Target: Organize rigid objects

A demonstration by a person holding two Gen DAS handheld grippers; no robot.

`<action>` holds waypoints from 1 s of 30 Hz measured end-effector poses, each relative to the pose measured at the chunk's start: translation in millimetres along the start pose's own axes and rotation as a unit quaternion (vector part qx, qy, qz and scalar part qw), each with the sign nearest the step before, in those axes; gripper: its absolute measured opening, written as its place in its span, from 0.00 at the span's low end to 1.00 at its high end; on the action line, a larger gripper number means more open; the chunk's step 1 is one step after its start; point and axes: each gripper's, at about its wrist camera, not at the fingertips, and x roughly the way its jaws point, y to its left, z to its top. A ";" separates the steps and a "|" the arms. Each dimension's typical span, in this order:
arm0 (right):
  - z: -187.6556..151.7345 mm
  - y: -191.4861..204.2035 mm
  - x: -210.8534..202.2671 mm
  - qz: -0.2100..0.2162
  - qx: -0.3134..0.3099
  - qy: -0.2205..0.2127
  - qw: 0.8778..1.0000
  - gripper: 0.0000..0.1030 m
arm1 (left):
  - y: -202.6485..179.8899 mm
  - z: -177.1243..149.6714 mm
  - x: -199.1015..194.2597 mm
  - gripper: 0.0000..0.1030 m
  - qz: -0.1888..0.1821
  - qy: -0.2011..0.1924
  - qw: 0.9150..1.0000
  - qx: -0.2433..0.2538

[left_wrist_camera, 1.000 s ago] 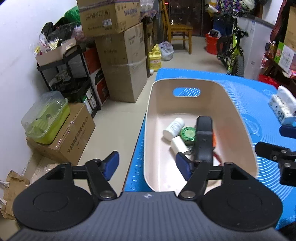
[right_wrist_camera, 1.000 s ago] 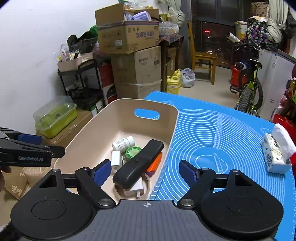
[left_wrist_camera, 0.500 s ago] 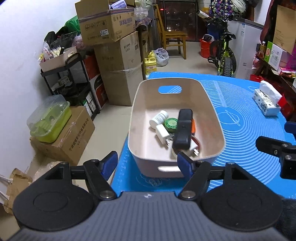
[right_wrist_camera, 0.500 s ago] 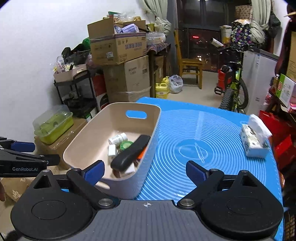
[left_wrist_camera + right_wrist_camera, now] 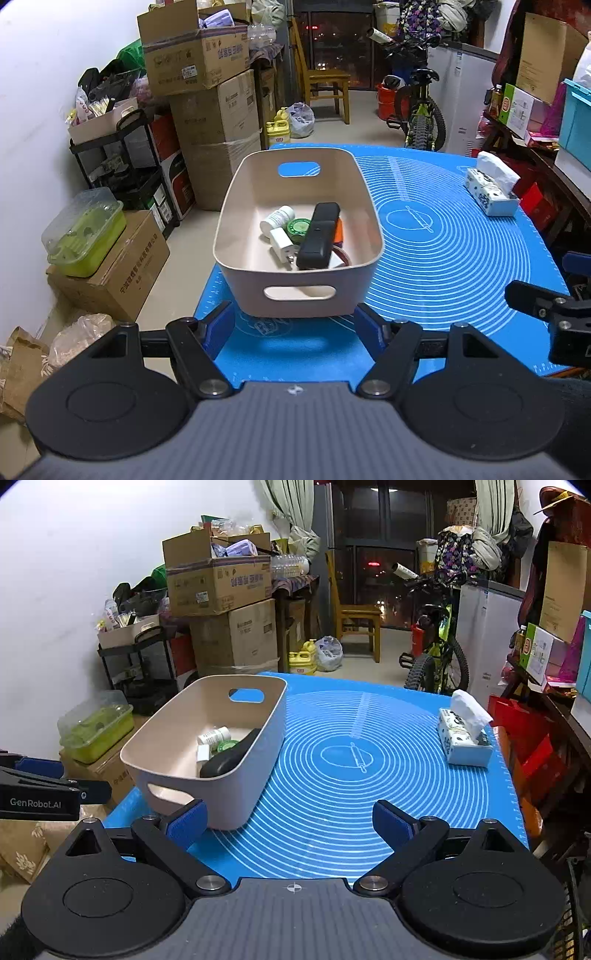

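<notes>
A beige basket stands at the left of the blue mat; it also shows in the right wrist view. Inside lie a black case, a white bottle, a green round tin, a white plug and an orange item. My left gripper is open and empty, just in front of the basket's near wall. My right gripper is open and empty over the mat's near edge, right of the basket.
A tissue box sits at the mat's right side. Stacked cardboard boxes, a black rack and a green container line the left wall. A bicycle and wooden chair stand behind the table.
Both grippers have pulled back and up from the basket toward the table's near edge. The basket and its contents have not moved.
</notes>
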 end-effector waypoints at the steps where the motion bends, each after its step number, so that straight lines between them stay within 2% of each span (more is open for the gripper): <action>1: -2.6 0.0 -2.7 0.000 -0.001 -0.002 1.000 0.93 | -2.1 -3.7 -2.4 0.70 -0.001 -0.002 1.000 0.000; 13: -35.9 -11.1 -21.9 -0.006 0.008 -0.015 1.000 0.93 | -25.0 -32.1 -12.5 0.70 -0.002 -0.021 1.000 0.002; 19: -52.2 -12.6 -21.7 -0.007 0.007 -0.005 1.000 0.93 | -29.4 -42.4 -10.6 0.70 0.003 -0.022 1.000 -0.001; 30: -58.9 -18.4 -16.0 -0.004 0.030 0.007 1.000 0.93 | -42.5 -54.2 -6.7 0.69 0.000 -0.024 1.000 0.011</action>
